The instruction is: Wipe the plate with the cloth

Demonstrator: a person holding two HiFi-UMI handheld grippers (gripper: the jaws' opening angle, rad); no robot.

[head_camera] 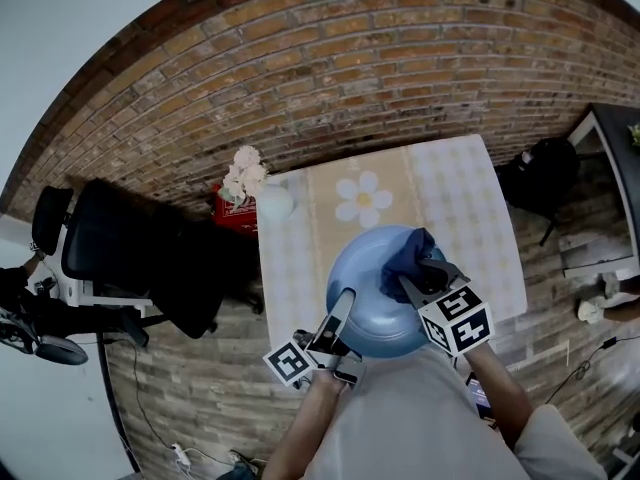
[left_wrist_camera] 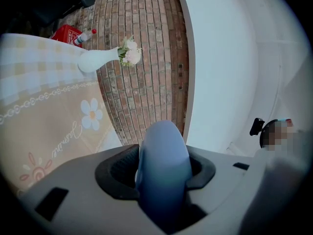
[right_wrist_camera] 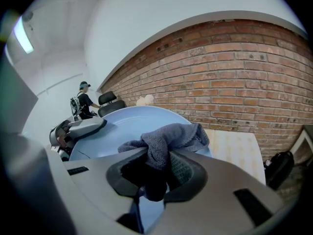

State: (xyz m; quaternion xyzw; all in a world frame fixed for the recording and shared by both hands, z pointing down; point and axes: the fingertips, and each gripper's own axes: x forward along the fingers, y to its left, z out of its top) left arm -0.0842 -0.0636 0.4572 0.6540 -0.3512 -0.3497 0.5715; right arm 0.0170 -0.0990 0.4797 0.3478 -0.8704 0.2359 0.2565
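Observation:
A large light-blue plate (head_camera: 372,298) is held up off the table, tilted toward me. My left gripper (head_camera: 338,320) is shut on its lower left rim; in the left gripper view the plate's edge (left_wrist_camera: 164,173) fills the gap between the jaws. My right gripper (head_camera: 422,276) is shut on a dark blue-grey cloth (head_camera: 405,258) and presses it against the plate's upper right part. In the right gripper view the bunched cloth (right_wrist_camera: 164,146) sits between the jaws with the plate (right_wrist_camera: 117,129) right behind it.
A table (head_camera: 300,248) with a beige checked runner and a daisy print (head_camera: 363,199) stands below. A white vase with pale flowers (head_camera: 262,190) and a red box (head_camera: 232,212) sit at its far left. A black office chair (head_camera: 120,253) stands to the left, a brick wall behind.

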